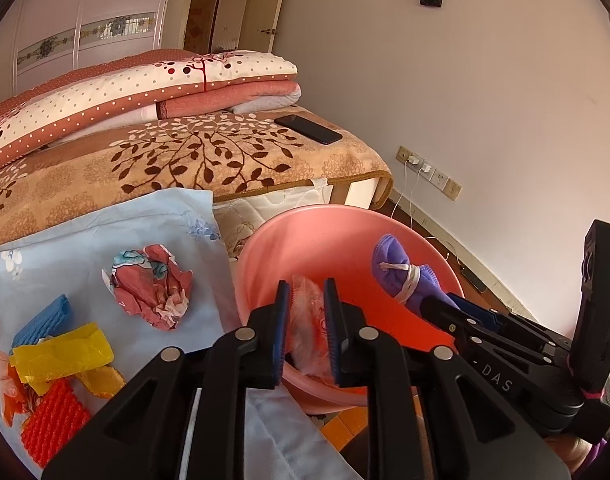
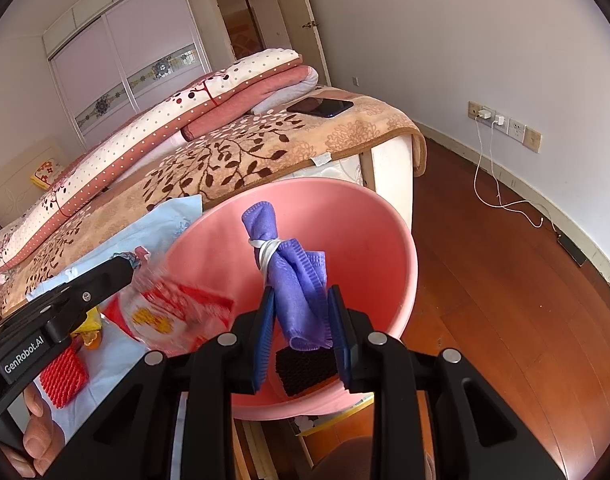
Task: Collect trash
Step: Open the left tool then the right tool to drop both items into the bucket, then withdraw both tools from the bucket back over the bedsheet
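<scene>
Wrappers [image 1: 63, 354] crowd the sheet [image 1: 85, 236] beside the basin [image 1: 345, 216], phone [image 1: 308, 129] seemingly behind.

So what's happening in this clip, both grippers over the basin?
A person is clearing trash off a light blue cloth into a pink plastic basin. The left gripper is shut on a crinkled red-and-white plastic wrapper, and the right gripper on a purple cloth tied with a white band, both over the basin. A crumpled pink floral wrapper, yellow plastic and red netted foam lie on the cloth.

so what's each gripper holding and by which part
Left gripper: crinkly plastic wrapper, pinched at one end. Right gripper: tied purple cloth, by its loose lower end.
</scene>
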A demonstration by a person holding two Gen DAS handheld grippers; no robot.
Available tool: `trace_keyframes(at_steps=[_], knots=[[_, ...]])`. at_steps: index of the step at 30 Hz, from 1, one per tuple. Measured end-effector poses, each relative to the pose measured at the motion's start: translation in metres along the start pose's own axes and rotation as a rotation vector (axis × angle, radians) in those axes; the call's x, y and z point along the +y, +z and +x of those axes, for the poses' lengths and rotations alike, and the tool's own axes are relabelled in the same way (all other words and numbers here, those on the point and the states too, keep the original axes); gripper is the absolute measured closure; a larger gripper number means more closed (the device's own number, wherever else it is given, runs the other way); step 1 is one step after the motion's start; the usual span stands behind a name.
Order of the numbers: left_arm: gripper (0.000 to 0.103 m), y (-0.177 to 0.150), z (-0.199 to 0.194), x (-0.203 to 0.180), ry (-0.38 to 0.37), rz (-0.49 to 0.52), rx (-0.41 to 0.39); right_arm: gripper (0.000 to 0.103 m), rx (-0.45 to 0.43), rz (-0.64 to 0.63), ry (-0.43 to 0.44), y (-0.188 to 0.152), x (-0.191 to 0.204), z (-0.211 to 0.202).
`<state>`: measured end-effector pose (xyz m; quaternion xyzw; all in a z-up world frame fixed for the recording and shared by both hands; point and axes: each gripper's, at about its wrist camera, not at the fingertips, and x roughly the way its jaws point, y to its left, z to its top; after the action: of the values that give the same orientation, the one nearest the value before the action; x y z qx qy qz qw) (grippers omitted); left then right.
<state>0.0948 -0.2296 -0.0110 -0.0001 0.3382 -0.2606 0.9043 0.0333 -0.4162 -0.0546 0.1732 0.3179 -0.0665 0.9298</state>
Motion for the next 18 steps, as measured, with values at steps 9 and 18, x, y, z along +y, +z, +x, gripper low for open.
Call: trace_keyframes(at_steps=[9,18], knots=[[0.075,0.002,-0.007,0.005,-0.005,-0.030,-0.010,0.062,-0.012,0.000,-0.001,-0.001,-0.001,-0.003],[0.075,0.002,-0.016,0.009,-0.012,-0.052,-0.017,0.058,-0.022,-0.008,0.001,-0.002,0.006,-0.009]])
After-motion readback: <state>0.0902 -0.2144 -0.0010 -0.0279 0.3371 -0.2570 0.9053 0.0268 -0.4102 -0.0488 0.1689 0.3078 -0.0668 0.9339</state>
